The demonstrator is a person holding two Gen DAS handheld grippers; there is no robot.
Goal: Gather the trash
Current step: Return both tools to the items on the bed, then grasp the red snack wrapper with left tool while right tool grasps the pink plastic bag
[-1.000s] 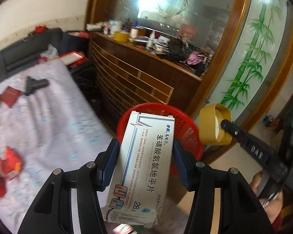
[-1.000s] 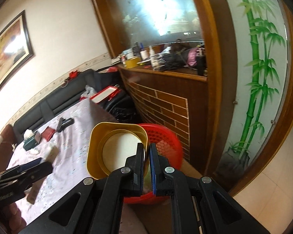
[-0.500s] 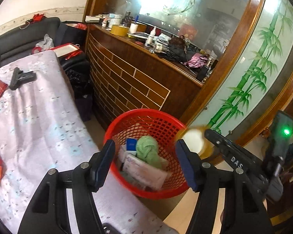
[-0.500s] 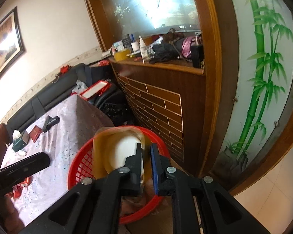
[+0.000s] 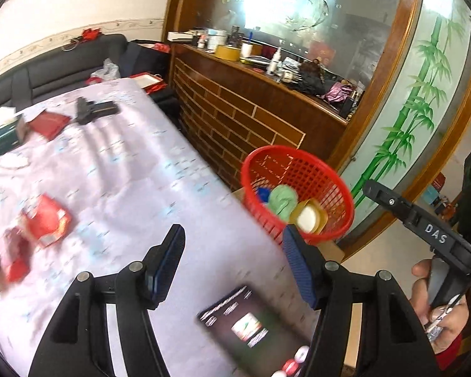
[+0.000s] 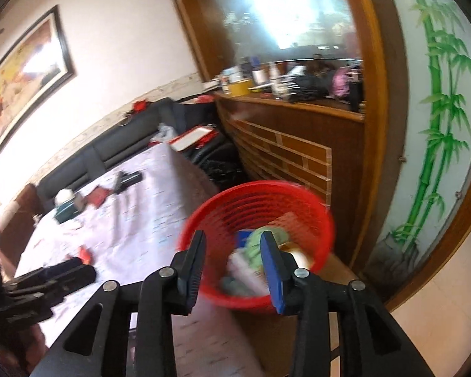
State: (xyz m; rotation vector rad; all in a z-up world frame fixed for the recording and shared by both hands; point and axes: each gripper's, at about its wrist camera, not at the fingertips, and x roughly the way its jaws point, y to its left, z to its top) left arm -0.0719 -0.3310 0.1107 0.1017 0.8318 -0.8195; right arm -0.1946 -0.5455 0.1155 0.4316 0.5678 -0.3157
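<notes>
Left tool (image 5: 232, 264) tilted down over counter (image 5: 116, 169) beside basket (image 5: 339, 185), half-wide, empty. Right tool (image 6: 232, 267) angled down above basket, jaws opening, nothing betw. them.

The cloth-covered table (image 5: 135, 169) bears red packets (image 5: 45, 224), a dark box (image 5: 251, 323) and a tissue box (image 5: 1, 135).

The white medicine box, gripped by the left hand-held gripper (image 5: 232, 264) a second ago, is gone from its jaws, which now stand apart and empty over the desk (image 5: 125, 182). The right hand-held gripper (image 6: 232, 262) has let go of the yellow tape roll (image 5: 307, 218) (now lying in the red basket (image 5: 336, 188)); its jaws are opening, nothing between them.
</notes>
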